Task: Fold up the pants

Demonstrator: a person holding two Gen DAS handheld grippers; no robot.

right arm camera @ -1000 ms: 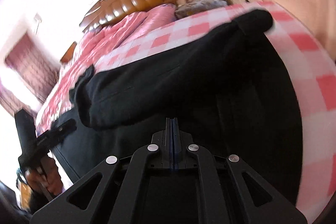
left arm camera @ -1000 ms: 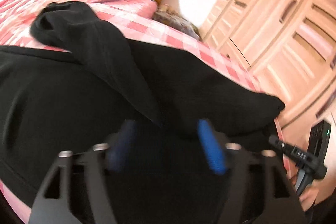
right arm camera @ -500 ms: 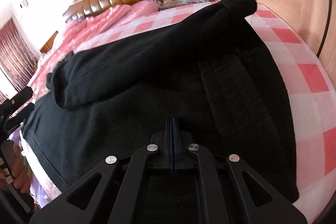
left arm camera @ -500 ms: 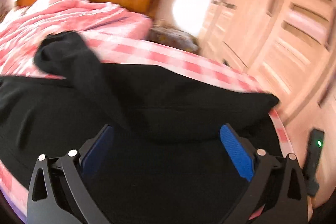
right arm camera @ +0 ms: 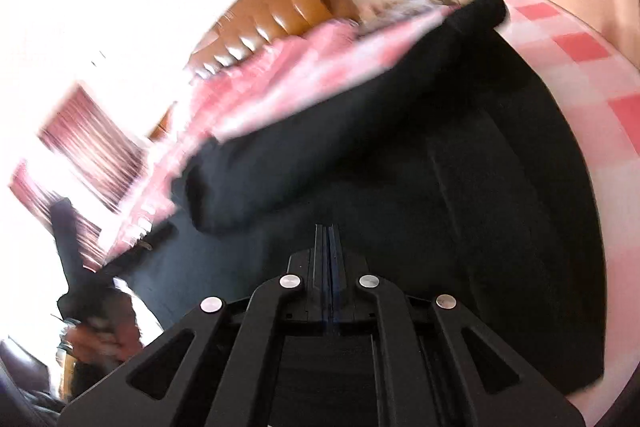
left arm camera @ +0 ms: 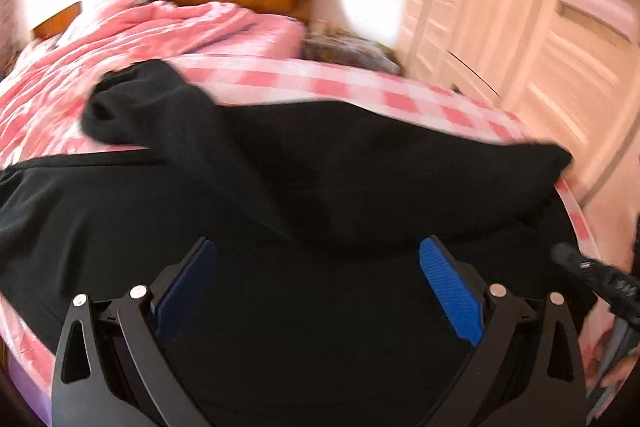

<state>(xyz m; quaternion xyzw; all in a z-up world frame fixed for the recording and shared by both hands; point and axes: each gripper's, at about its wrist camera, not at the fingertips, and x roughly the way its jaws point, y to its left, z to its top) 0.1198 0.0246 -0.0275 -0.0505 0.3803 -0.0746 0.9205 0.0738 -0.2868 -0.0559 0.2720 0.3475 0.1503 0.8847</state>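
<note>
Left wrist view: the left claw [left arm camera: 318, 281] stands spread wide, empty, over the black pants [left arm camera: 280, 195] lying on the checked bed [left arm camera: 400, 99], long axis running left to right. Right wrist view: the right claw [right arm camera: 328, 239] is clenched, empty, pants [right arm camera: 440, 187] just beyond it.

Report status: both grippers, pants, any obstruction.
Left gripper open, pads clear of cloth. Right gripper shut, nothing visibly pinched. Black fabric pants on pink checked bedsheet, legs folded back over the body. Nothing in the way.
</note>
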